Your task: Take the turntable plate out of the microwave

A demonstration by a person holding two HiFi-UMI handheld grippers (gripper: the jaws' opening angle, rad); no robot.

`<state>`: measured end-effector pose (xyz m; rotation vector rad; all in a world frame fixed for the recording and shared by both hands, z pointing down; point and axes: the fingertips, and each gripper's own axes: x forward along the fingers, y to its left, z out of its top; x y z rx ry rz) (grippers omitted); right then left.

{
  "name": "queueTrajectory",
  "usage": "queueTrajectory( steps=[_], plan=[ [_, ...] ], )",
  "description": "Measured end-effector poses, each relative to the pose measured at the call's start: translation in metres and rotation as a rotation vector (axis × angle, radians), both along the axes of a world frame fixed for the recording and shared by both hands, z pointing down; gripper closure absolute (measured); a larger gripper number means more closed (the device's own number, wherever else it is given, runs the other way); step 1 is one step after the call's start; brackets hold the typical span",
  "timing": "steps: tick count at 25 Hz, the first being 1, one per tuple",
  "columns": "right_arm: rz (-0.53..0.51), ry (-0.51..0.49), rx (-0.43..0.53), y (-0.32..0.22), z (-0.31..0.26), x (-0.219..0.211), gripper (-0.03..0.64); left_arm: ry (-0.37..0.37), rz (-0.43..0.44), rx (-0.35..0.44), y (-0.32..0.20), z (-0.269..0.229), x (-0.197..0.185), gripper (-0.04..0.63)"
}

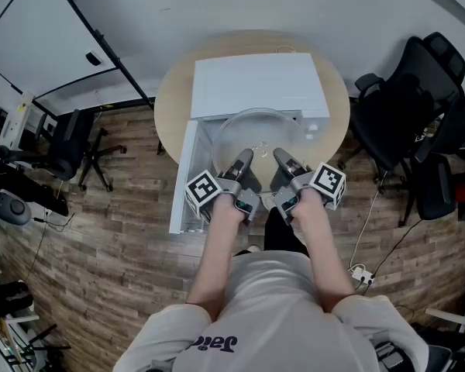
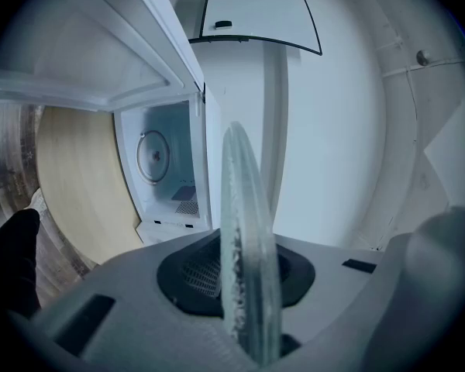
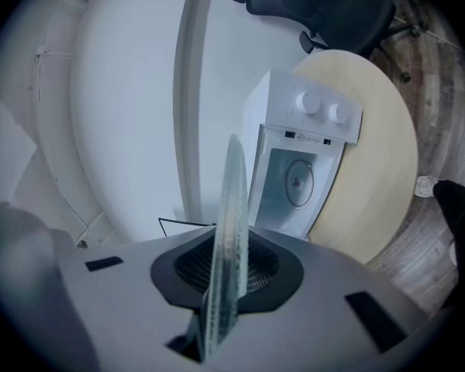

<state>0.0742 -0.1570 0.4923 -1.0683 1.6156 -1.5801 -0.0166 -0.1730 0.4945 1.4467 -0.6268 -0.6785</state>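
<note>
Two grippers on one glass plate, so this is all about keeping the hands in sync. Big stuff first: the round table (image 1: 170, 107) carries the white microwave (image 1: 256, 84), and its door (image 1: 182, 184) hangs open on the left in the head view. The plate (image 1: 256, 134) is in the air at the front of the microwave. From the gripper views it looks clear of the cavity, so I'd call the pull-out basically done and the carry the step in hand. The left gripper (image 1: 243, 156) and right gripper (image 1: 280, 156) sit side by side on the near rim, each with its jaws clamped on the glass. Both gripper views show the rim edge-on, sandwiched between the pads.

How I'd do it well: move both hands as one, same pace and height, since any twist between them levers on a thin rim. Keep the plate flat, because its weight hangs out past the grip. Stay off that door. Don't ease either grip until the plate rests on something.
</note>
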Motion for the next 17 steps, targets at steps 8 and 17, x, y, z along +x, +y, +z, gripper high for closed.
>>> queueTrajectory(
  steps=[8, 17],
  plan=[
    [-0.005, 0.007, -0.002, 0.005, 0.002, 0.003, 0.583, 0.009, -0.005, -0.003, 0.005, 0.002, 0.003, 0.522],
    [0.019, -0.004, 0.004, 0.018, 0.007, 0.012, 0.583, -0.011, 0.015, 0.01, 0.015, 0.003, 0.011, 0.522]
  ],
)
